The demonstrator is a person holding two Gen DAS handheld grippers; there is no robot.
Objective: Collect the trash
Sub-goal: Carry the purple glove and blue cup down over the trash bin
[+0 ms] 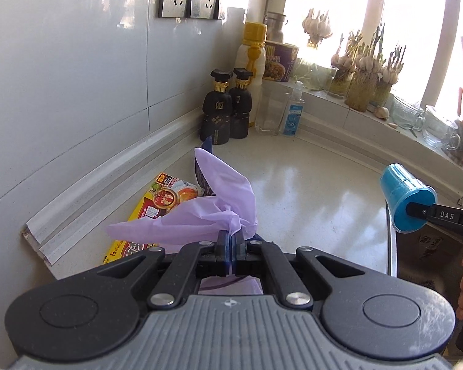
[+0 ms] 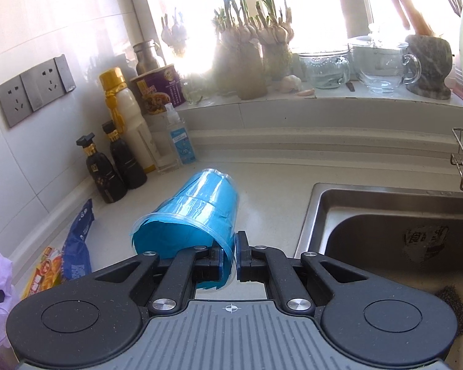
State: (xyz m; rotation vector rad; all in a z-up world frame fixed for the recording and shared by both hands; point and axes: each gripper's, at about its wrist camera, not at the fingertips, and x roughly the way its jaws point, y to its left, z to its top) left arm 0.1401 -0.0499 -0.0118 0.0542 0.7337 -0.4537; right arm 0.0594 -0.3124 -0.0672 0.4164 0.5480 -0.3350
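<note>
Purple plastic bag (image 1: 219,212) pinched in the fully closed left gripper (image 1: 231,240), lower centre of frame, hanging above the counter (image 1: 308,185). Right gripper (image 2: 228,260) clamped tight on the rim of a blue plastic cup (image 2: 197,215), cup tipped on its side, mid-frame, left of the sink (image 2: 385,231). Yellow food box (image 1: 157,206) and blue packet (image 2: 78,246) lie on the counter by the wall.

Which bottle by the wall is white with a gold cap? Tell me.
The tall white bottle behind the two short black bottles; beside it stands a small clear bottle with a blue label.
</note>
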